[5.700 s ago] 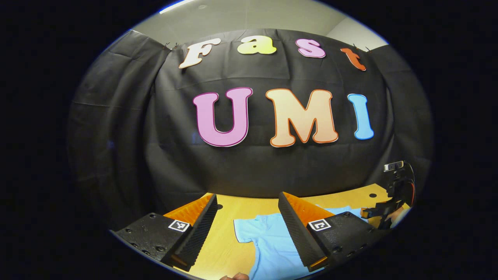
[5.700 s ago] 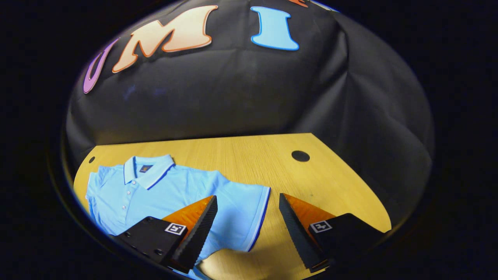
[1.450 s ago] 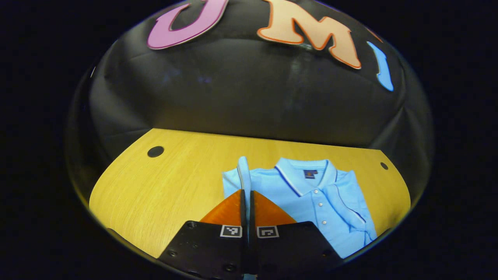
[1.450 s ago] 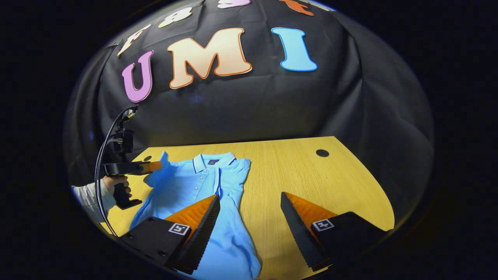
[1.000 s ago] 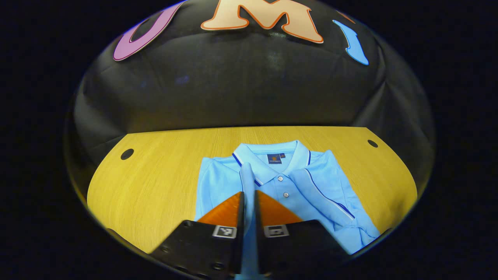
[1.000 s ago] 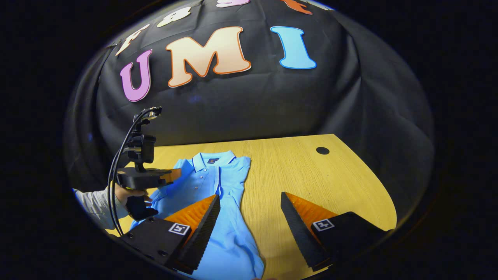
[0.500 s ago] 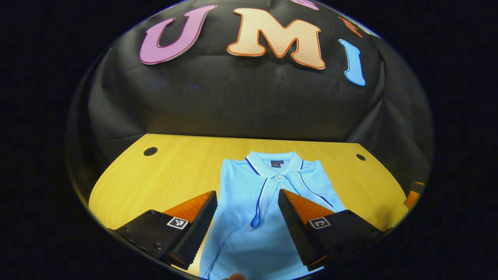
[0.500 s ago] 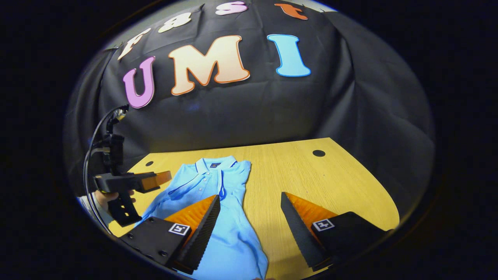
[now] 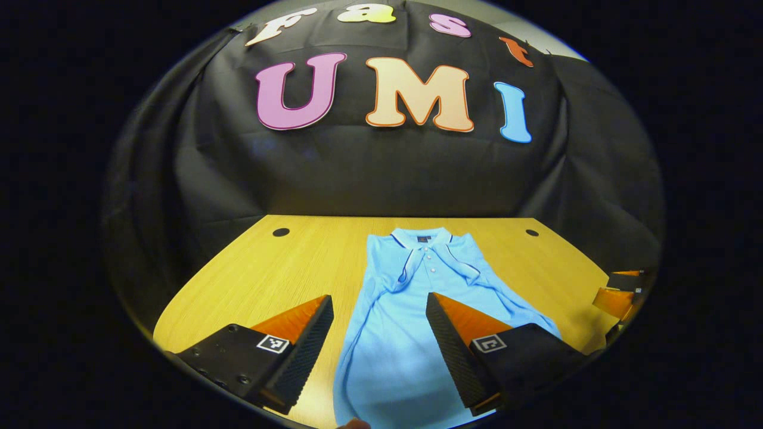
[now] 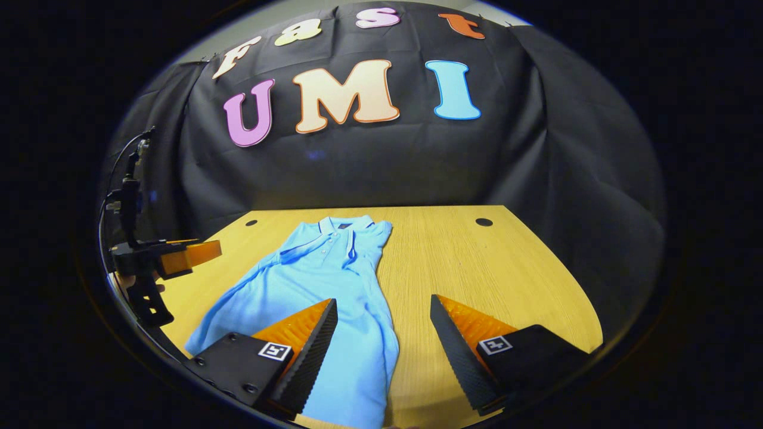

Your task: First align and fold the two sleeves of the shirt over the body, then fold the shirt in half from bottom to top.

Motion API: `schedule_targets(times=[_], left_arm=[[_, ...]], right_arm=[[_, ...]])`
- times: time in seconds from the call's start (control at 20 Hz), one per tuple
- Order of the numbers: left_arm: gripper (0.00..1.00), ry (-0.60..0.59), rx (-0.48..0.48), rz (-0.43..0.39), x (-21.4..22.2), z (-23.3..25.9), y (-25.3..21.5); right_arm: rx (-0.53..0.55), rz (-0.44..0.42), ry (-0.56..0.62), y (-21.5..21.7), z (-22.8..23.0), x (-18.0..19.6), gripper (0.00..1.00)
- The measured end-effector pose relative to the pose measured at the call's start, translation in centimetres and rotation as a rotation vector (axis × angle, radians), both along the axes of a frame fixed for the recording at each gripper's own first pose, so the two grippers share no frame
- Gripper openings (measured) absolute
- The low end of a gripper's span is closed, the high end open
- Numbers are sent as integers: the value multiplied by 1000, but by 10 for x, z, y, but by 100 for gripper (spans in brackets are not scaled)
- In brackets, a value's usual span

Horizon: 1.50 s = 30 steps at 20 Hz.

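we're holding both the left tool [image 9: 378,310] and right tool [image 10: 381,316] spread apart and empty over the shirt [image 9: 411,310] lying flat on the table [image 9: 280,268], sleeves folded in, soft limp fabric, probably best pinched at the bottom hem corners.

In the left gripper view, the polo shirt [image 9: 396,333] has its hem cut off at 6 o'clock, and the left gripper [image 9: 380,351] hides part of its right side. The right gripper [image 9: 620,292] is clipped at 3 o'clock. The neck label [image 10: 341,225] is too small to make out in the right gripper view.
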State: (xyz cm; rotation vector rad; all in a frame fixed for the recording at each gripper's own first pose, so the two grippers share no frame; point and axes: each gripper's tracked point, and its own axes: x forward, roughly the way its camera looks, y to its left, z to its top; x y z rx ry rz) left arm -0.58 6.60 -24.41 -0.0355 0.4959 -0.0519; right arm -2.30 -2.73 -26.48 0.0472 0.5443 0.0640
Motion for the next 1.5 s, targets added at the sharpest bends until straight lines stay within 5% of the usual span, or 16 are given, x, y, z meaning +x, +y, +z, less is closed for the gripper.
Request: schedule_targets(times=[0.6,1.1,1.15,1.2,1.4,1.5], left_arm=[[96,253,12,8,-149,-97,0],[96,283,18,-37,-166,-116,-3],[95,281,12,-54,-166,-115,-6],[80,266,4,-69,-163,-116,-13],[13,252,-61,-42,-164,-117,-29],[0,275,-82,-19,-163,-116,-29]], right_arm=[[-94,98,171,16,-81,-99,98],[-74,81,302,12,-121,-117,99],[-75,103,305,17,-118,-119,92],[-70,131,303,26,-116,-119,87],[-51,162,302,47,-115,-122,19],[-29,146,322,50,-119,-120,3]])
